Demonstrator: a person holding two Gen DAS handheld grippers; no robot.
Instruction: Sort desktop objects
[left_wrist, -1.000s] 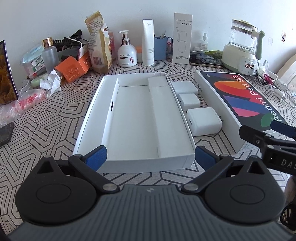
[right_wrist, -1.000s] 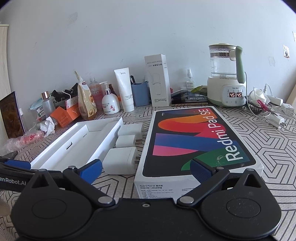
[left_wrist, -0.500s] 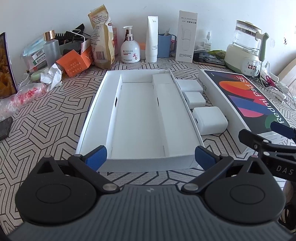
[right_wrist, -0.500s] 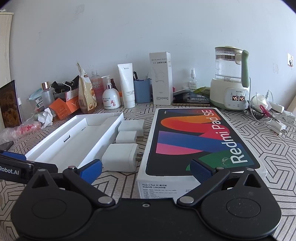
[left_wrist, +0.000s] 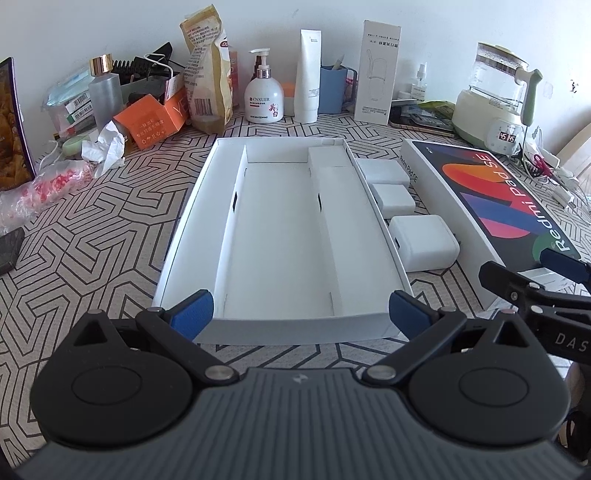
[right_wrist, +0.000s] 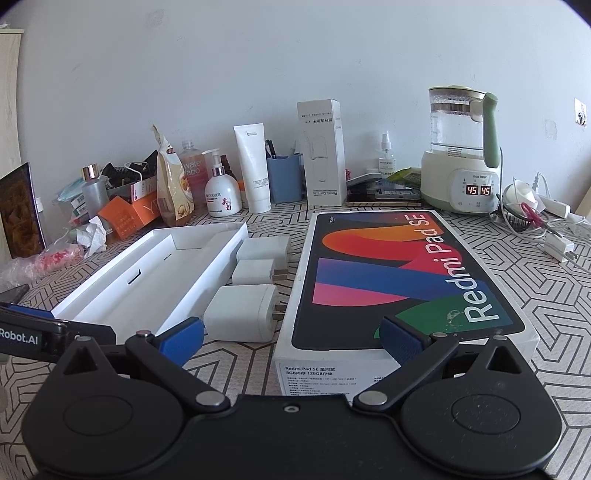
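Since a second ago the left gripper (left_wrist: 300, 308) has risen and edged forward, so the white tray (left_wrist: 291, 325) shows more of its floor; the right gripper (right_wrist: 291, 338) has barely shifted. Both sets of jaws are released, holding nothing. The tray's near wall lies between the left jaws. Three chargers (left_wrist: 424, 247) sit in a row between the tray and the tablet box (right_wrist: 406, 273), whose near end lies between the right jaws. Bare bench (left_wrist: 110, 243) lies left of the tray; clutter lines the back wall.
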